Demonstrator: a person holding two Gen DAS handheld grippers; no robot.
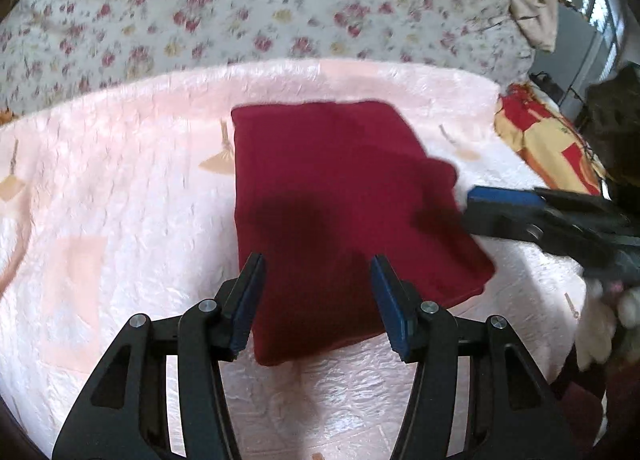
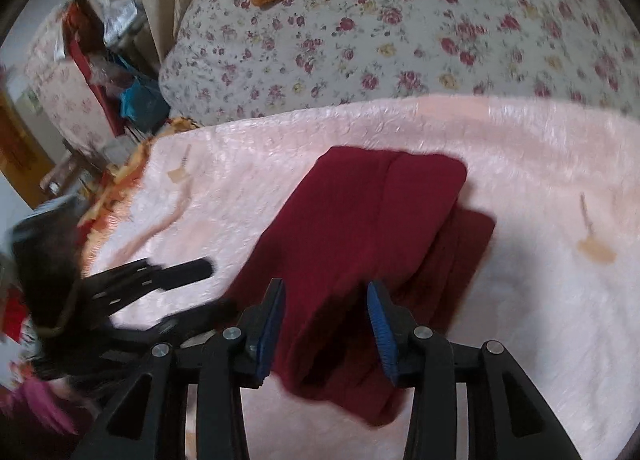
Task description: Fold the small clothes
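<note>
One dark red cloth [image 1: 340,219], folded, lies on the pink blanket [image 1: 120,187] — two grippers, left [image 1: 316,300] and right [image 2: 326,328], both wide open, gripping nothing.

left gripper [image 1: 316,300]: fingers spread, level | right gripper [image 2: 326,326]: fingers spread, pointing forward
</note>
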